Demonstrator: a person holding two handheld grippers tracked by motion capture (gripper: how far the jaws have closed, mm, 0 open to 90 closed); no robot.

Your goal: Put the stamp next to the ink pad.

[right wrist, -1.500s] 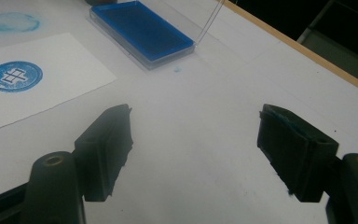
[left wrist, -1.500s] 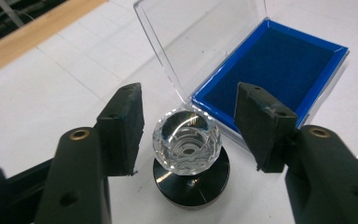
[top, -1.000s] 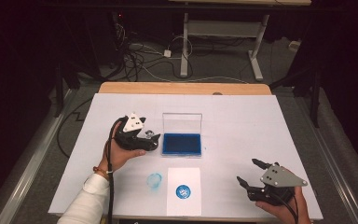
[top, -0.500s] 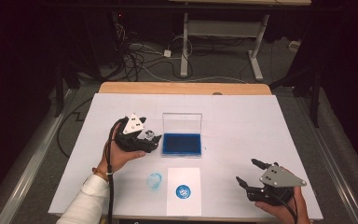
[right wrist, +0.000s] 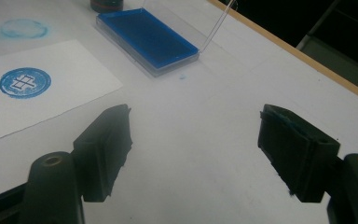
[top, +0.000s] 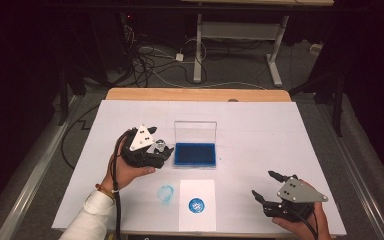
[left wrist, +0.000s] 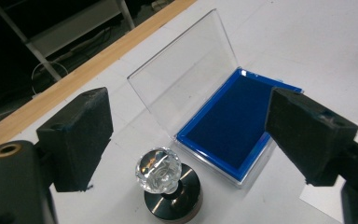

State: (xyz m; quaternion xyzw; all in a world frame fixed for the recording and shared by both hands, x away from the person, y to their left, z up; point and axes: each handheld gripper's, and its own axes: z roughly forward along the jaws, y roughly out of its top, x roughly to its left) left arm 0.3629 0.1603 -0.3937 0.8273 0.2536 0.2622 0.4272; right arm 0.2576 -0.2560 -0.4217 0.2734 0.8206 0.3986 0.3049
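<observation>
A stamp with a faceted clear knob on a round black base stands upright on the white table cover, just left of the open blue ink pad. My left gripper hovers at the stamp with its jaws wide open. In the left gripper view the stamp sits low between the jaws, touching neither pad, with the ink pad beyond it. My right gripper rests open near the front right edge with nothing between its fingers. The right gripper view looks across bare table toward the ink pad and the stamp's base.
A white sheet with a round blue stamp print lies at the front middle. A faint blue ring smudge marks the cover to its left. The pad's clear lid stands up behind it. A wooden table edge runs along the back.
My left gripper has drawn back slightly to the left and risen a little, while the stamp stays standing where it was. The right gripper has kept still.
</observation>
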